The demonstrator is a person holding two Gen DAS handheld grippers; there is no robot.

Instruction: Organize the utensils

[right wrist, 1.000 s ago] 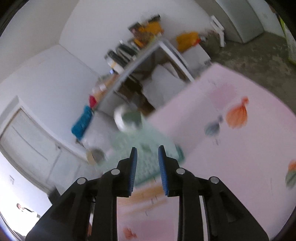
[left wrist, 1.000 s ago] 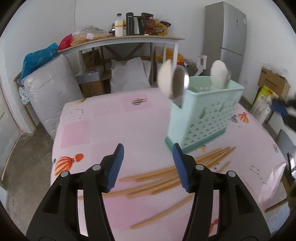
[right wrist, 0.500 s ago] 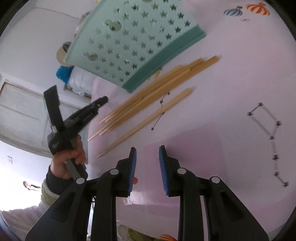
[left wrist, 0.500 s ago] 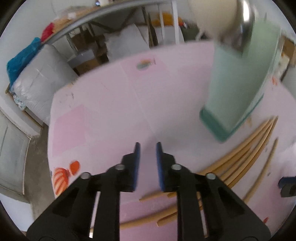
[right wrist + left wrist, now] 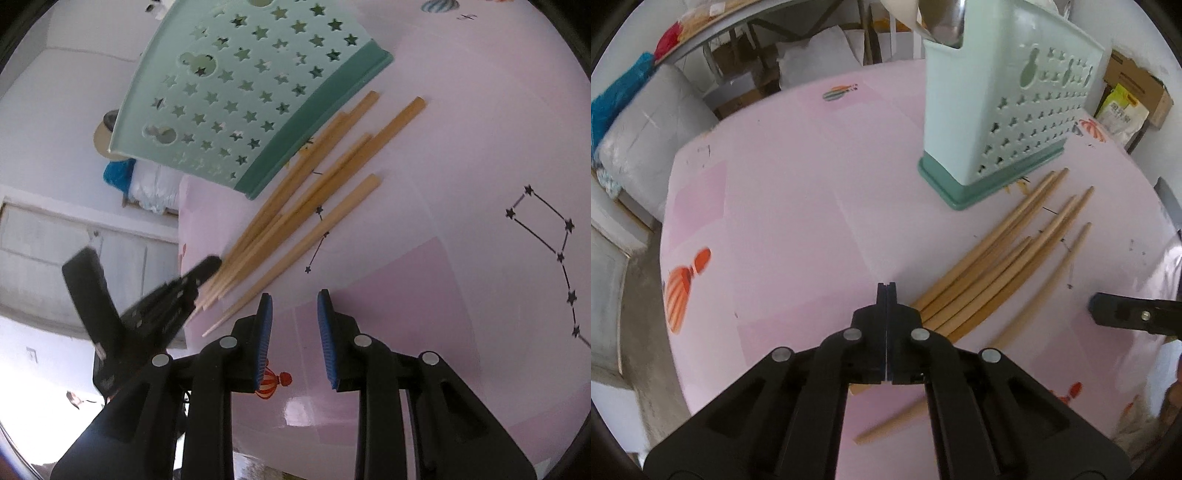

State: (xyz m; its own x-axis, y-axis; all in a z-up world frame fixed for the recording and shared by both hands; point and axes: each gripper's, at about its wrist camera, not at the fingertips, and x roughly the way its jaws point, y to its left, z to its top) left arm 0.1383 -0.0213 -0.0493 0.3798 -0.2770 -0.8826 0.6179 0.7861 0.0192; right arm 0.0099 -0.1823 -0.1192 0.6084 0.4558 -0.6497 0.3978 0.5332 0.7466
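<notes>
The chopsticks are lying in a loose bundle on the pink counter, just beside the dark green base of the mint basket, and one chopstick is lying a little apart from the others. The basket is standing upright, with star holes in its wall, and a metal spoon is sticking out of its corner compartment. The left claw is pointing down at the counter near the thin ends of the chopsticks; its jaws have just been closing and are now pressed together with nothing between them. The right claw is hovering over the counter with its blue pads a little apart and empty. The yellow bag on the floor has writing, but it is too small to read.
</notes>
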